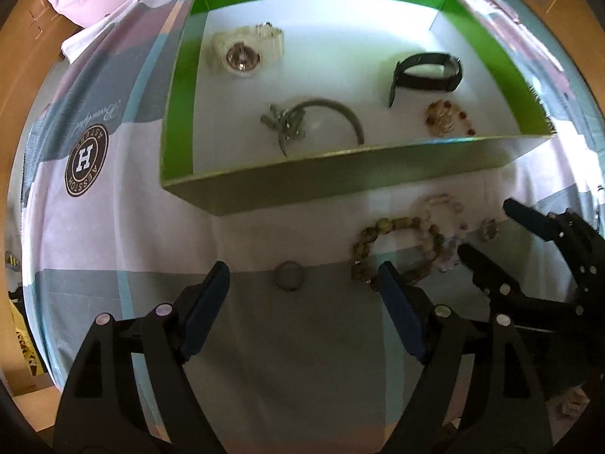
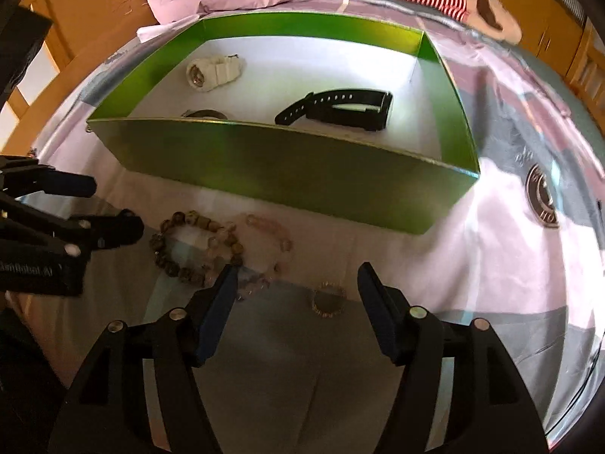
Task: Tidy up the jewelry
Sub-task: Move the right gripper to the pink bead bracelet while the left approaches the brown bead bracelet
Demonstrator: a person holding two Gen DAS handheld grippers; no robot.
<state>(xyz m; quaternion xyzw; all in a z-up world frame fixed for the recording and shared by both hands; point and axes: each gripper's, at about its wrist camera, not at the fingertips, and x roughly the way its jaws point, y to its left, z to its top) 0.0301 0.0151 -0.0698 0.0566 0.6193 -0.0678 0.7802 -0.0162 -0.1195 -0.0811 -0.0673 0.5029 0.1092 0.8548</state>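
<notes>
Beside the green box [image 1: 378,174], brown beaded bracelet [image 1: 382,242] overlapping a pale one [image 1: 442,208]; both grippers gaping, empty.

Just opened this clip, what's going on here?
A person with a gripper in each hand is sorting jewelry into a green box on a bedsheet. A white watch, black watch and other pieces already lie inside. Outside remain a brown bead bracelet, a pale bead bracelet, a small ring and a round brooch-like piece. The left gripper and right gripper are both open, holding nothing.
</notes>
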